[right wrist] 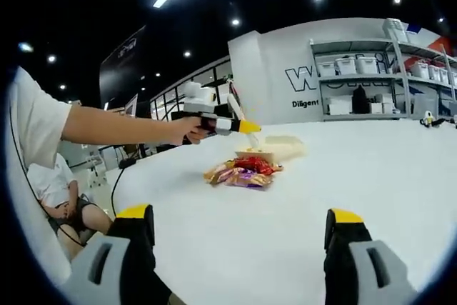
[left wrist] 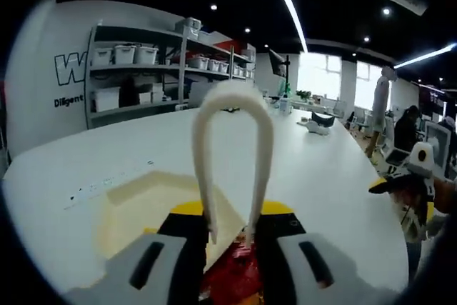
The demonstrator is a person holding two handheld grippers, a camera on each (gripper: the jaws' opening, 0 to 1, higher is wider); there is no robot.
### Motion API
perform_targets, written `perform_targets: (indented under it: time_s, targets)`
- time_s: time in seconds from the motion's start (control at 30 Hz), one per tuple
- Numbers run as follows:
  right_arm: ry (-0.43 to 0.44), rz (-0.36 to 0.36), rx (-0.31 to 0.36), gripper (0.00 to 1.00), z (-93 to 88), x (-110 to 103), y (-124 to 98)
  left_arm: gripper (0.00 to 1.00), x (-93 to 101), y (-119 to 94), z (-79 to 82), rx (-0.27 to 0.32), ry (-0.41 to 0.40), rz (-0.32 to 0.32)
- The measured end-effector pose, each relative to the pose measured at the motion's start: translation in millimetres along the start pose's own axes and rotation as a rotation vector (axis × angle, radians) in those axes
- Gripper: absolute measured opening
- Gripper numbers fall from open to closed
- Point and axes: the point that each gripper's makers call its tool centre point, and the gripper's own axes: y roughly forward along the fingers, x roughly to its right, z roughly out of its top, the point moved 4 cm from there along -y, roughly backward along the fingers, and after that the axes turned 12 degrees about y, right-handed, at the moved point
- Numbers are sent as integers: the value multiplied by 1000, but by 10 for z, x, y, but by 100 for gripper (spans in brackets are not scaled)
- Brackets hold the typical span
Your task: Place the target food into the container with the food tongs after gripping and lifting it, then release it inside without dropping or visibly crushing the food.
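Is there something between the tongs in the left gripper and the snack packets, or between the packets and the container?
Nothing visible blocks either path. The left gripper holds the tongs directly over the snack packets, and the cream container sits right behind the pile on the white table.

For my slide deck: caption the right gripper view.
Left gripper lowers cream tongs over snack packets beside the container; right gripper waits open.

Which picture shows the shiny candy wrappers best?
The right gripper view: the pile of red, orange and purple shiny snack packets lies whole on the white table. The left gripper view catches just a red bit behind cream plastic tongs.
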Motion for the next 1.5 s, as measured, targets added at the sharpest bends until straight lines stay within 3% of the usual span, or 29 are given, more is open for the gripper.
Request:
perform_targets:
  time_s: [0.17, 0.53, 1.17, 1.5]
  targets:
    - [1, 9, 7, 99, 27, -23, 24, 25, 121, -72, -13, 0, 21, -37]
    - [6, 16, 6, 99, -4, -59, 13, 26, 261, -145, -206, -13, 125, -87]
    - [11, 18, 11, 98, 17, -63, -2, 27, 274, -150, -321, -21, 189, -106]
    - [18, 15, 12, 97, 16, -49, -15, 25, 253, -126, -377, -32, 182, -93]
